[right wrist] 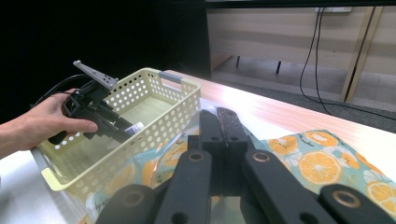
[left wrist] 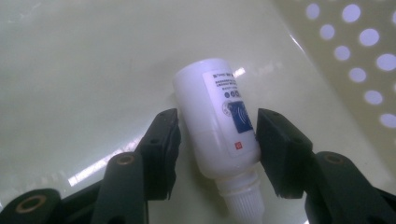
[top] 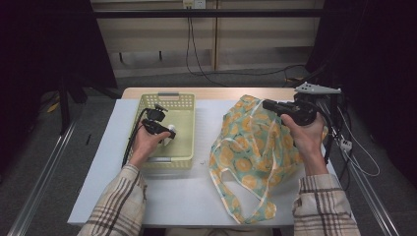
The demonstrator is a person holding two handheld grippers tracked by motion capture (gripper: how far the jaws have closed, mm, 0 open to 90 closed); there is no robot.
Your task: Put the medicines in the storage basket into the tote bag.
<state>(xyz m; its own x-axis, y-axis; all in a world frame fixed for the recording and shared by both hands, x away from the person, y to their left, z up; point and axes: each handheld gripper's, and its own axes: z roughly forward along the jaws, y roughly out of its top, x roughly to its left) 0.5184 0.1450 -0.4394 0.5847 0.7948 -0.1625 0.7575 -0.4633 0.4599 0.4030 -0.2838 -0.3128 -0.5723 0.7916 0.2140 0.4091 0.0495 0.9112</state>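
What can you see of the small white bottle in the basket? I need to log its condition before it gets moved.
The small white bottle looks like smooth plastic, with a ribbed white cap and a white label bearing fine print, a blue square and a small red mark. It lies tilted, cap toward the camera, over the pale yellow basket floor. The left gripper has a black jaw on each side of its body, touching or nearly so. No damage shows.

Glossy white plastic bottle [left wrist: 219,126], perforated plastic basket [top: 187,110]
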